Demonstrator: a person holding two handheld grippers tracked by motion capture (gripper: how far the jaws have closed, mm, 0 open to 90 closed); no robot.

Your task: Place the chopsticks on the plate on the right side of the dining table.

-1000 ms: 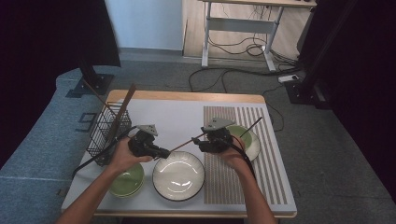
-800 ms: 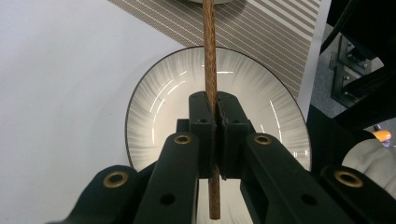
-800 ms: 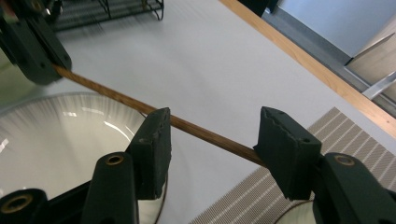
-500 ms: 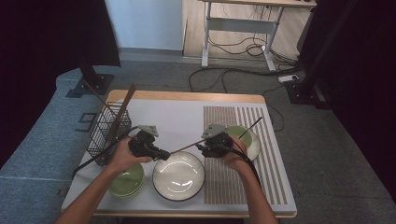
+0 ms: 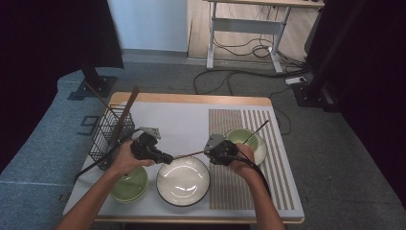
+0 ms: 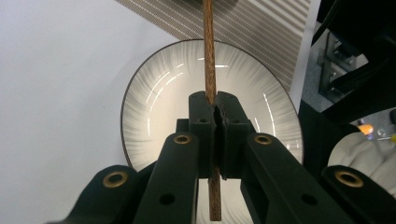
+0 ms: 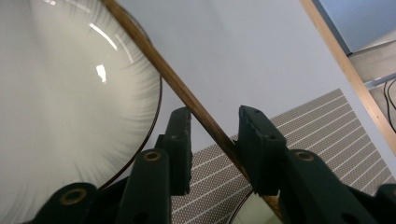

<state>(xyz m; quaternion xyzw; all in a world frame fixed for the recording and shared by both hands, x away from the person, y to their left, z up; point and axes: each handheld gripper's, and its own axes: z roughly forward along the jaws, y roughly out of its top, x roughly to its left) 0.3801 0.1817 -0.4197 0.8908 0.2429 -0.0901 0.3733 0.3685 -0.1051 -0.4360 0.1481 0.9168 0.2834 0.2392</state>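
Above the white plate (image 5: 183,180) on the bench, a thin, stiff, light chopstick (image 5: 191,154) is clamped by the left gripper (image 5: 165,156); the right gripper (image 5: 209,152) jaws, just closing, stand slightly apart around it, best grasped mid-length.

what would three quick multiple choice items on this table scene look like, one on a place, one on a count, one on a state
1. Where is the wire basket?
A. at the table's left edge
B. on the striped mat
C. inside the white plate

2. How many green bowls are there?
A. one
B. two
C. four

3. How does the left tongs meet the wooden stick?
A. open beside it
B. shut on it
C. far from it

Answers:
1 A, it stands left of the left hand.
2 B, one bowl by the left hand, another on the mat.
3 B, both pads press on the stick above the white plate.
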